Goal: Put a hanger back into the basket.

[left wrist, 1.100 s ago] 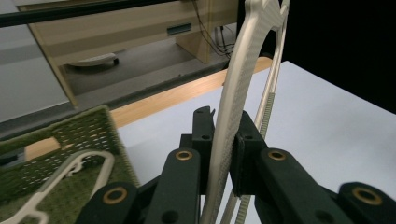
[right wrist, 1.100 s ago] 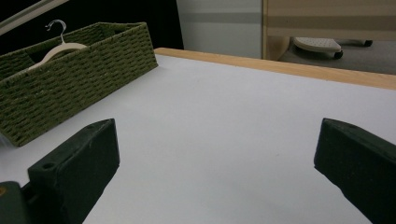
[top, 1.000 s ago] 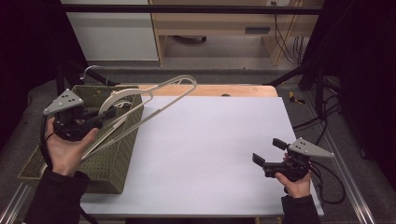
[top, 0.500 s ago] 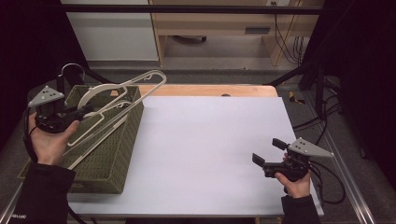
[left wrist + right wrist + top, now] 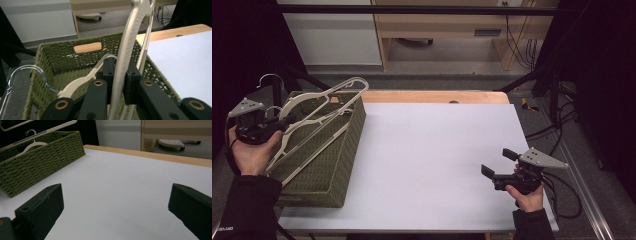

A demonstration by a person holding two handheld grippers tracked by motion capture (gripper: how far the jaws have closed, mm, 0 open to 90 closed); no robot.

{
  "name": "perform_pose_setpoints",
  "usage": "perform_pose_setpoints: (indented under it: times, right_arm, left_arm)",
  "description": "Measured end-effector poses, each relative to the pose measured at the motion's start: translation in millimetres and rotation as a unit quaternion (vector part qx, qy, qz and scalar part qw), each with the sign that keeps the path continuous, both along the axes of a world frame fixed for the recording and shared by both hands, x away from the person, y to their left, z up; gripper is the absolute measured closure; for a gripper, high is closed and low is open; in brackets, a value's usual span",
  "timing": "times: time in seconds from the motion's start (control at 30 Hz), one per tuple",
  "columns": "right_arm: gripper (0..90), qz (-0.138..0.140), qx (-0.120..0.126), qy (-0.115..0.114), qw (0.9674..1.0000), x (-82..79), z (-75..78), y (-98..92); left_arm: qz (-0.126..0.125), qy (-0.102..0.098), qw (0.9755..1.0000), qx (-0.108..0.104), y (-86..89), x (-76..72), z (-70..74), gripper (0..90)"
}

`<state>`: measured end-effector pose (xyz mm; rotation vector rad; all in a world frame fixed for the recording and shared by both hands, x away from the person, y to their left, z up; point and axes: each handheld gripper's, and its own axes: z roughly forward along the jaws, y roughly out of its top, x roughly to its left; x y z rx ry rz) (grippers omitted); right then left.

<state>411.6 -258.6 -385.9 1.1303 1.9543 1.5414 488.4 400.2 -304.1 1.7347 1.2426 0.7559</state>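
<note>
The left claw (image 5: 282, 124), clamped on the hangers (image 5: 319, 112), holds them slanting lengthwise over the basket (image 5: 329, 165); the right claw (image 5: 496, 164) gapes empty.

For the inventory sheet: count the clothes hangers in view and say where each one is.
2. One cream hanger is clamped in the left gripper, held tilted over the green basket. A second cream hanger lies inside the basket. More may lie hidden below.

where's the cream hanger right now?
High view, left side: the cream hanger is clamped in the left gripper and held tilted over the green wicker basket at the table's left edge, its metal hook beyond the basket's left rim.
</note>
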Motion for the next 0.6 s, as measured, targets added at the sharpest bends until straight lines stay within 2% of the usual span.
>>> perform_pose_setpoints:
  times: [0.13, 0.27, 0.3, 0.5, 0.6]
  right_arm:
    - [0.7, 0.001, 0.002, 0.001, 1.0, 0.0, 0.0, 0.4]
    - [0.7, 0.003, -0.001, 0.001, 1.0, 0.1, 0.0, 0.2]
    - [0.7, 0.004, -0.001, 0.002, 1.0, 0.2, -0.2, 0.5]
    - [0.7, 0.004, -0.001, 0.002, 1.0, 0.2, -0.2, 0.9]
    - [0.8, 0.004, -0.001, 0.002, 1.0, 0.2, -0.2, 1.0]
  left_arm:
    - [0.008, 0.005, 0.9999, 0.007, 6.2, 1.1, -4.2, 81.8]
    - [0.021, 0.01, 0.9997, 0.003, 14.7, 1.0, -9.4, 81.8]
    - [0.027, 0.012, 0.9995, 0.008, 18.1, 0.5, -12.1, 81.8]
    - [0.037, 0.022, 0.999, 0.014, 25.6, -0.6, -19.4, 81.8]
    - [0.039, 0.033, 0.9985, 0.018, 27.2, -0.5, -24.5, 81.8]
